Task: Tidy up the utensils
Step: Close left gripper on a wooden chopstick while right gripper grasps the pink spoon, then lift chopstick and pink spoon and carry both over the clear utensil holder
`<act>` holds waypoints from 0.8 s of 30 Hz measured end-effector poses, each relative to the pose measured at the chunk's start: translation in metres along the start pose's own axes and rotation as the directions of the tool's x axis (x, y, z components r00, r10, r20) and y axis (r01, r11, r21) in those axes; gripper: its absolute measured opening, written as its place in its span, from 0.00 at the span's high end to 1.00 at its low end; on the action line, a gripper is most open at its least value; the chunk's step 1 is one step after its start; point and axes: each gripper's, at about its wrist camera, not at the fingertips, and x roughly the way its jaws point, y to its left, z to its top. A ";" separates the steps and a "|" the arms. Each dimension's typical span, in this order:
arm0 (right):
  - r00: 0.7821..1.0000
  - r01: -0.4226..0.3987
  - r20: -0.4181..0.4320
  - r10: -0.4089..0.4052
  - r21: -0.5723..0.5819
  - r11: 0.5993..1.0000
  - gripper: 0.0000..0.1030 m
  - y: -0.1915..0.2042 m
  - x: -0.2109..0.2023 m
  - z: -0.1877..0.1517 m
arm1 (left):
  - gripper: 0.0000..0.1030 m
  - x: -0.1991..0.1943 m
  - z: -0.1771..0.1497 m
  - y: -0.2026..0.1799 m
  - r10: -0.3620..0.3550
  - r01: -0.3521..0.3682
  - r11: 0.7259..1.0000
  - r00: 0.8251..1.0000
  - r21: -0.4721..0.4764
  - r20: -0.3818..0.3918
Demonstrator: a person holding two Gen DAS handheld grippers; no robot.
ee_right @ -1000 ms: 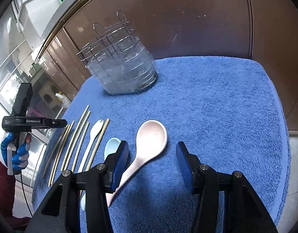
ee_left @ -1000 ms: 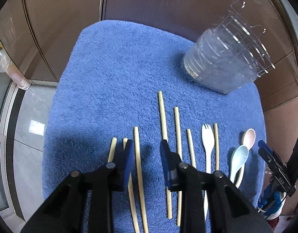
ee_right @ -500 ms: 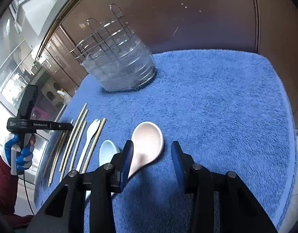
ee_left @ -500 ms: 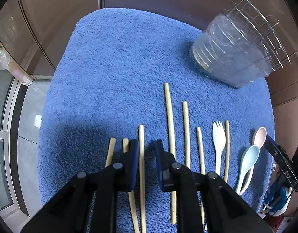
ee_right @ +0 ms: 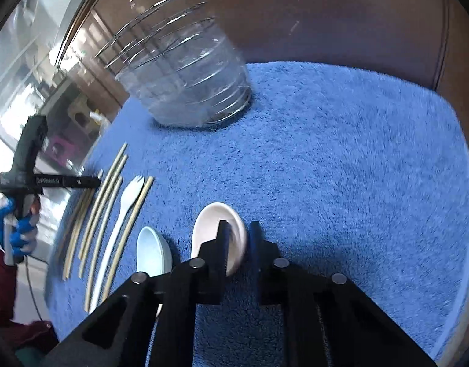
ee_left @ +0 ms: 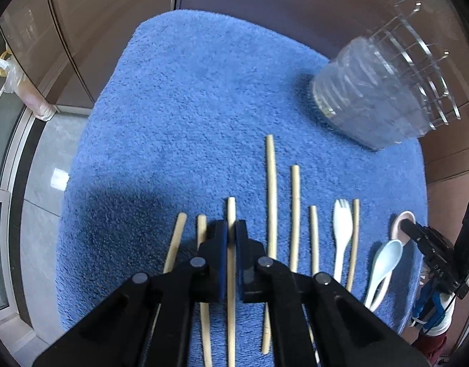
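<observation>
Several wooden chopsticks lie in a row on a blue towel (ee_left: 185,98). My left gripper (ee_left: 231,229) is shut on one chopstick (ee_left: 231,214) near the row's left. To the right lie a white fork (ee_left: 341,229), a light blue spoon (ee_left: 384,263) and a pink spoon (ee_left: 397,223). My right gripper (ee_right: 239,235) is shut on the pink spoon's bowl (ee_right: 213,220); the blue spoon (ee_right: 150,250) lies just left of it. A clear utensil holder with a wire rack (ee_right: 185,73) stands at the back of the towel.
The towel (ee_right: 341,153) covers a small brown table with edges close on all sides. The holder also shows in the left wrist view (ee_left: 375,98) at the back right. Brown cabinet panels stand behind. Floor lies to the left.
Both grippers have closed from open: the left onto a chopstick, the right onto the pink spoon's bowl. Both have moved forward and lower.
</observation>
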 end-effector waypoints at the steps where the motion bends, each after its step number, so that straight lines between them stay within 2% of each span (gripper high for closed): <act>1: 1.000 0.019 0.006 -0.019 -0.020 1.000 0.92 0.005 -0.003 0.000 | 0.95 -0.005 -0.004 -0.002 -0.008 0.008 1.000 1.000 0.008 0.022; 5: 0.995 0.082 0.059 -0.078 -0.055 0.995 0.92 0.021 -0.022 -0.007 | 0.95 -0.032 -0.020 -0.010 -0.031 0.027 0.999 0.993 0.037 0.116; 8: 0.986 0.138 0.108 -0.130 -0.074 0.988 0.93 0.033 -0.042 -0.015 | 0.95 -0.064 -0.033 -0.012 -0.051 0.039 0.997 0.977 0.062 0.209; 10: 0.977 0.168 0.144 -0.156 -0.081 0.982 0.94 0.040 -0.057 -0.020 | 0.95 -0.086 -0.045 -0.018 -0.061 0.041 0.996 0.960 0.077 0.274; 14: 0.956 0.222 0.216 -0.199 -0.086 0.971 0.94 0.049 -0.091 -0.031 | 0.95 -0.131 -0.054 -0.023 -0.092 0.056 0.993 0.920 0.104 0.380; 15: 0.948 0.239 0.236 -0.213 -0.086 0.967 0.94 0.051 -0.100 -0.033 | 0.95 -0.146 -0.060 -0.025 -0.103 0.063 0.992 0.905 0.111 0.413; 21: 0.902 0.295 0.348 -0.254 -0.071 0.953 0.94 0.079 -0.142 -0.038 | 0.95 -0.202 -0.068 -0.038 -0.149 0.090 0.987 0.837 0.136 0.527; 24: 0.868 0.332 0.409 -0.280 -0.059 0.941 0.94 0.094 -0.162 -0.032 | 0.95 -0.232 -0.063 -0.050 -0.176 0.119 0.984 0.788 0.134 0.590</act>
